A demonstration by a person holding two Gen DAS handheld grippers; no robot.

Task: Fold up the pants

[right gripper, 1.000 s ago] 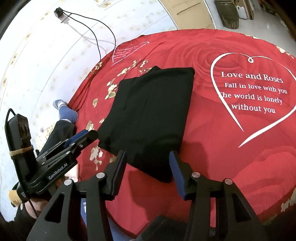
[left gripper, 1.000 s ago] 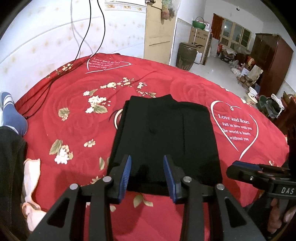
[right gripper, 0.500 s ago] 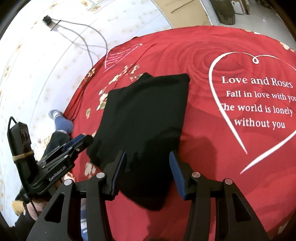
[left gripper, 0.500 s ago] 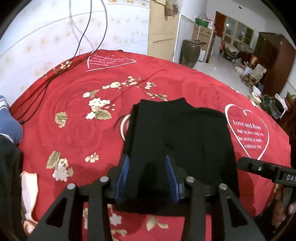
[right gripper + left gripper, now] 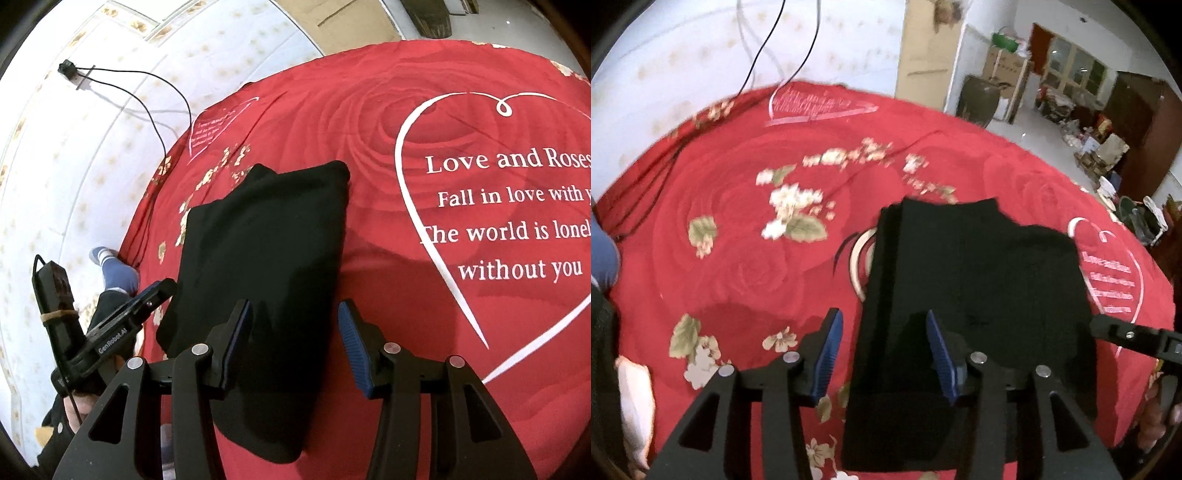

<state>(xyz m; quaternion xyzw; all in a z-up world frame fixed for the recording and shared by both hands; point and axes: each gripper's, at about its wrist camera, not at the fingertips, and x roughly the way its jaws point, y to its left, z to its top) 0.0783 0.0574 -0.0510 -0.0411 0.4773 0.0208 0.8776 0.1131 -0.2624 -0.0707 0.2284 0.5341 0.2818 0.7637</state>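
Pants [image 5: 975, 295], black and already folded into a thick rectangular packet with stacked layers showing along one long side, lie flat on a red bedspread [image 5: 738, 258] printed with roses, pale flowers and white hearts.

The left claw [image 5: 884, 354] hangs over the packet's near left edge; its jaws have just been opening and stand wide, one blue pad over the red cloth and the other over the black fabric, neither pressing on it. The right claw [image 5: 295, 343] stands about half open over the near right edge, holding nothing.

Only the left wrist view takes in the room beyond the bed: a large dark jar [image 5: 979, 98], boxes and a brown wardrobe [image 5: 1137, 122]. Only the right wrist view shows the heart lettering "Love and Roses" [image 5: 506, 158] sharply, a wall socket with black cables [image 5: 68, 70], and a blue sock [image 5: 118, 273].
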